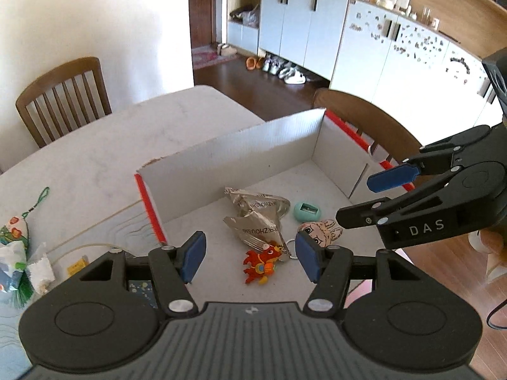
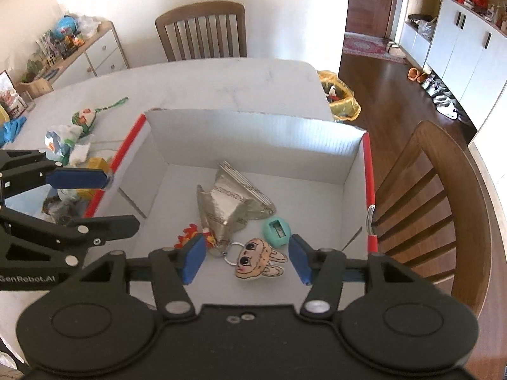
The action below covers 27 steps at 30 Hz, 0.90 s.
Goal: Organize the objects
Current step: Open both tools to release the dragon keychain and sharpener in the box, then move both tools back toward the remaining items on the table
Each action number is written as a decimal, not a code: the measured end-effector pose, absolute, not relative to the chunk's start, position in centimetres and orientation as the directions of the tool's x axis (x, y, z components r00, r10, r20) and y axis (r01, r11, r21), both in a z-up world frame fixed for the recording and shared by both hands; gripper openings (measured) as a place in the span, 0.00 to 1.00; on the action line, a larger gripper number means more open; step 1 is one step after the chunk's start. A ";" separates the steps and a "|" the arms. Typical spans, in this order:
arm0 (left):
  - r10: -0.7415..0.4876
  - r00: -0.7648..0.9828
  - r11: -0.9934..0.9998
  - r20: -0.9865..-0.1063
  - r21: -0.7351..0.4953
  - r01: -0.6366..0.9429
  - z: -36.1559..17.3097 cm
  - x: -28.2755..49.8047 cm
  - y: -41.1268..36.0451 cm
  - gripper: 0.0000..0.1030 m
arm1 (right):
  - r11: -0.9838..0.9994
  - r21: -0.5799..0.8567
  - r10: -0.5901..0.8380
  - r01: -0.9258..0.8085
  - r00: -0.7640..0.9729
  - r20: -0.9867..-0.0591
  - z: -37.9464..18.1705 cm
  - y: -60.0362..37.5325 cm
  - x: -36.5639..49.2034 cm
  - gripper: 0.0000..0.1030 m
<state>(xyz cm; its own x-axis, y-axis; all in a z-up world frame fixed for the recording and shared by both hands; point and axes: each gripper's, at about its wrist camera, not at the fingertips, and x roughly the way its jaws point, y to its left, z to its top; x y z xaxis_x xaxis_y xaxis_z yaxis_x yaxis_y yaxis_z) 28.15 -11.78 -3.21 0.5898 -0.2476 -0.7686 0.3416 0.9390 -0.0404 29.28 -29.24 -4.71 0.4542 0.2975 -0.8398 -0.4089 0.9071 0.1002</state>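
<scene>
A white cardboard box (image 2: 253, 139) with red edges stands on the pale table. On its floor lie silver foil packets (image 2: 228, 202), a teal pencil sharpener (image 2: 276, 232), a rabbit-face keychain (image 2: 258, 261) and a red dragon keychain (image 2: 190, 237). My right gripper (image 2: 247, 259) hovers open above the rabbit keychain with nothing between its pads. My left gripper (image 1: 248, 253) is open over the dragon keychain (image 1: 261, 262) and holds nothing. In the left wrist view the right gripper (image 1: 364, 196) reaches in from the right over the box (image 1: 240, 155).
Left of the box on the table lie an embroidered sachet with a green cord (image 2: 85, 115), crumpled wrappers (image 2: 61, 139) and a yellow item (image 2: 98, 163). One wooden chair (image 2: 202, 31) stands at the far side, another (image 2: 443, 205) close to the box's right wall.
</scene>
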 end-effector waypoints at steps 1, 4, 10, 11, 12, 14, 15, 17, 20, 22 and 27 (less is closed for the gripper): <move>-0.251 0.597 0.940 -0.762 -0.044 0.339 -2.9 27.9 -11.4 0.62 | 0.908 0.100 0.298 -0.407 0.460 -0.836 -4.5 -29.2 29.0 0.59; -0.255 0.617 0.943 -0.745 -0.049 0.331 -2.2 27.2 -10.3 0.65 | 0.910 0.100 0.302 -0.401 0.481 -0.823 -3.8 -28.8 28.2 0.61; -0.248 0.645 0.953 -0.723 -0.062 0.297 -1.3 25.9 -7.7 0.72 | 0.911 0.088 0.308 -0.403 0.522 -0.795 -2.4 -27.2 26.3 0.75; -0.246 0.650 0.954 -0.719 -0.063 0.292 -1.2 25.5 -7.1 0.73 | 0.911 0.086 0.308 -0.403 0.529 -0.790 -2.2 -26.8 26.0 0.77; -0.245 0.653 0.955 -0.717 -0.062 0.290 -1.2 25.3 -6.5 0.74 | 0.911 0.082 0.308 -0.403 0.535 -0.787 -2.2 -26.3 25.7 0.79; -0.235 0.661 0.958 -0.713 -0.055 0.282 -1.1 24.6 -5.6 0.77 | 0.908 0.085 0.315 -0.409 0.539 -0.781 -1.9 -25.4 25.2 0.80; -0.228 0.666 0.960 -0.710 -0.051 0.274 -1.0 24.3 -5.0 0.79 | 0.907 0.087 0.319 -0.411 0.541 -0.778 -1.8 -25.1 24.9 0.82; -0.215 0.677 0.965 -0.704 -0.047 0.258 -1.0 23.8 -3.9 0.80 | 0.906 0.091 0.326 -0.414 0.543 -0.774 -1.7 -24.1 24.4 0.85; -0.193 0.688 0.973 -0.699 -0.044 0.228 -0.9 22.9 -2.3 0.82 | 0.902 0.097 0.338 -0.421 0.547 -0.766 -1.5 -22.9 23.6 0.88; -0.181 0.699 0.978 -0.692 -0.049 0.205 -0.9 22.4 -1.0 0.83 | 0.898 0.099 0.346 -0.429 0.547 -0.762 -1.3 -21.9 23.2 0.90; -0.170 0.715 0.984 -0.678 -0.077 0.161 -0.7 21.4 2.4 0.94 | 0.888 0.095 0.359 -0.451 0.549 -0.755 -1.2 -19.6 22.1 0.92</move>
<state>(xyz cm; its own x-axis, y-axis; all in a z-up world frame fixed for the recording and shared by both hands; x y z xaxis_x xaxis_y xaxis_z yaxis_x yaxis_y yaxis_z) 21.37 2.36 -0.74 0.7151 -0.1705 -0.6779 0.1611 0.9839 -0.0775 22.06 -19.61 -1.16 0.5489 0.3594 -0.7547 -0.4506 0.8877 0.0949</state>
